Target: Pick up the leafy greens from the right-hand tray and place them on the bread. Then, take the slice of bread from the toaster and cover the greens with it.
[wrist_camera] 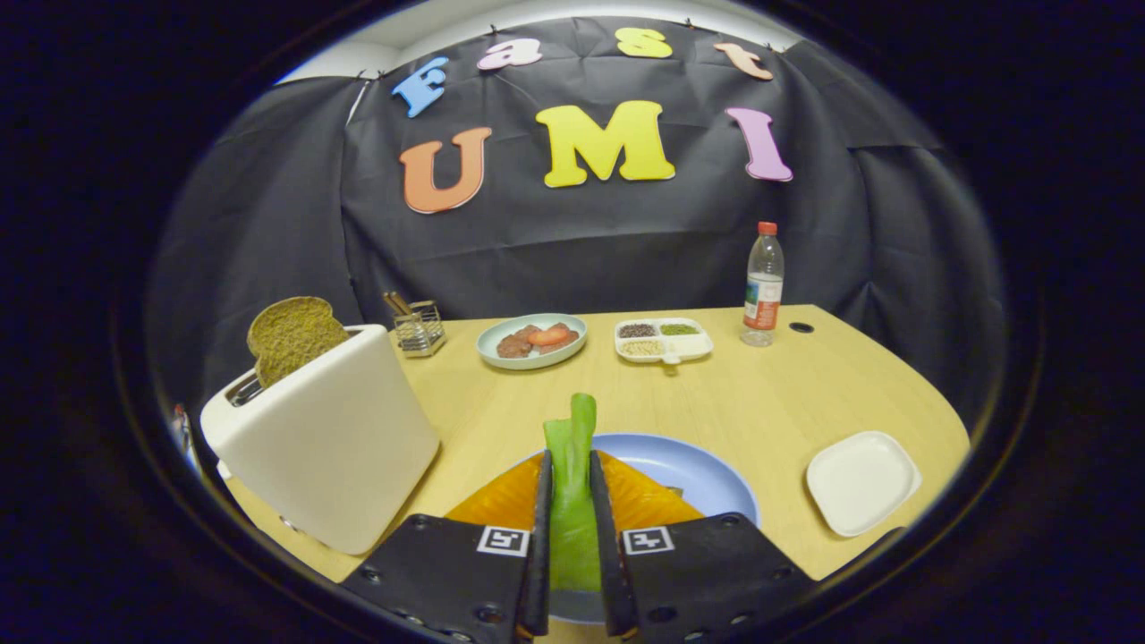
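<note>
My gripper (pixel 570 470) is shut on the leafy greens (pixel 572 447), a long green stalk that runs between both fingers and sticks out past their tips. Right beneath them lies an orange-brown slice of bread (pixel 653 501) on a light blue plate (pixel 693 470). To the left of the fingers stands a white toaster (pixel 331 438) with a brown slice of bread (pixel 291 335) poking up out of its slot. A white square tray (pixel 861 481) sits to the right of the blue plate with nothing on it.
At the back of the wooden table (pixel 760 402) are a pale plate of meat and tomato (pixel 531 341), a divided white dish of grains (pixel 663 340), a plastic bottle with a red cap (pixel 763 284) and a small wire rack (pixel 419 327).
</note>
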Demonstrator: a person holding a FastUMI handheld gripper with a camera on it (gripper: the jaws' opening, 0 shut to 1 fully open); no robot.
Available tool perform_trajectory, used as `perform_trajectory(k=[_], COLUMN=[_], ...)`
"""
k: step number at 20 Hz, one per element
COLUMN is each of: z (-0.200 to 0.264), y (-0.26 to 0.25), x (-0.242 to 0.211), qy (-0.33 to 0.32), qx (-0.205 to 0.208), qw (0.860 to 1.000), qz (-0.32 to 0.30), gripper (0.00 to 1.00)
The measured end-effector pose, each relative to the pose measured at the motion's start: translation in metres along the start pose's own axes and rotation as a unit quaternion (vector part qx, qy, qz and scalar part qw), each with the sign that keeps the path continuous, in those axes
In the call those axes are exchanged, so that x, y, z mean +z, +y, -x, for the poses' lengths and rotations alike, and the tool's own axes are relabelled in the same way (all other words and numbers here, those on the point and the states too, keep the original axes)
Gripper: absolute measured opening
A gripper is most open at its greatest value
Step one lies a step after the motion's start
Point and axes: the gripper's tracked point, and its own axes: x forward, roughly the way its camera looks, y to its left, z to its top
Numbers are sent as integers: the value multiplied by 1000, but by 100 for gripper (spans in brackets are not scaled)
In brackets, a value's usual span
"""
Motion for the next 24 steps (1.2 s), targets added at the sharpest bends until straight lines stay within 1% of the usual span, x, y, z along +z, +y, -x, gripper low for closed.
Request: perform_trajectory(k=[3,6,8,11,13,14,16,19,20,24], z=[-1,8,19,40,57,64,77,87,87,80], y=[4,3,3,17,34,43,67,116,127,180], x=[5,19,35,55,71,79,91,102,103,96], qy=[-12,-48,-82,-121,-150,-164,-184,-196,-196,-181], qx=[2,-13,-27,-39,-39,-39,-32,-7,-4,17], qw=[1000,999,996,991,987,984,981,980,980,982], qz=[2,15,28,41,48,51,46,43,46,59], gripper=[51,79,82,84,90,95,96,96,96,96])
